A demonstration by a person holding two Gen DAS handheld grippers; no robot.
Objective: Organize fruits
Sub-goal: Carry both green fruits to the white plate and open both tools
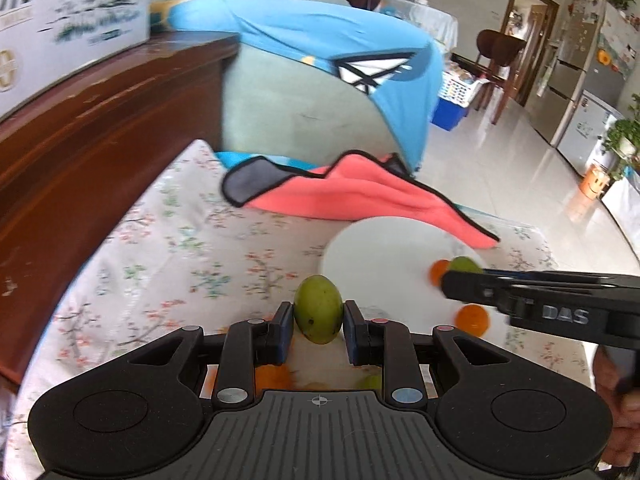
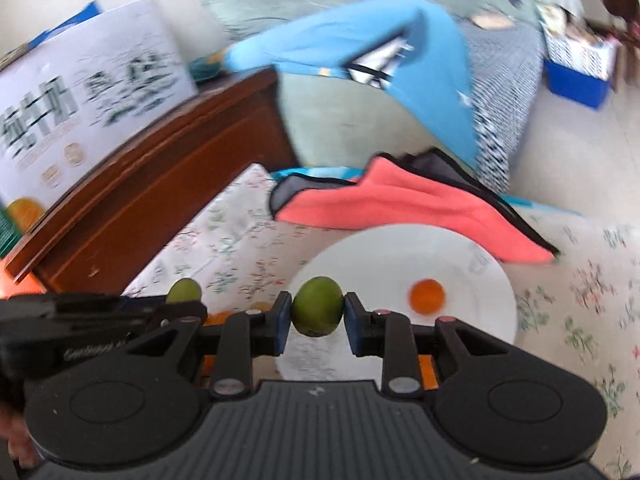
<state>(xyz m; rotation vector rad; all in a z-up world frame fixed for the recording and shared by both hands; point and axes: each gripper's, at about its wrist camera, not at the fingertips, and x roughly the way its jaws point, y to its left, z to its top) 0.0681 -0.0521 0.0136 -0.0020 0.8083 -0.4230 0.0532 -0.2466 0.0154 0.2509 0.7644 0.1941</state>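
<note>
Stood on a glossy pale floor [image 1: 516,152] in daylight: a dark wooden cabinet [image 1: 92,140] at left, a wooden chair [image 1: 500,52] and fridge [image 1: 576,80] far right.

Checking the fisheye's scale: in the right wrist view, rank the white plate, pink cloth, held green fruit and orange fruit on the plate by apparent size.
1. white plate and pink cloth: too similar to separate
2. green fruit, enlarged by nearness
3. orange fruit

Ahead of the gripper a coral towel [image 1: 360,196] lies on the floral cloth [image 1: 168,240], with a wooden cabinet [image 1: 100,128] to its left.
</note>
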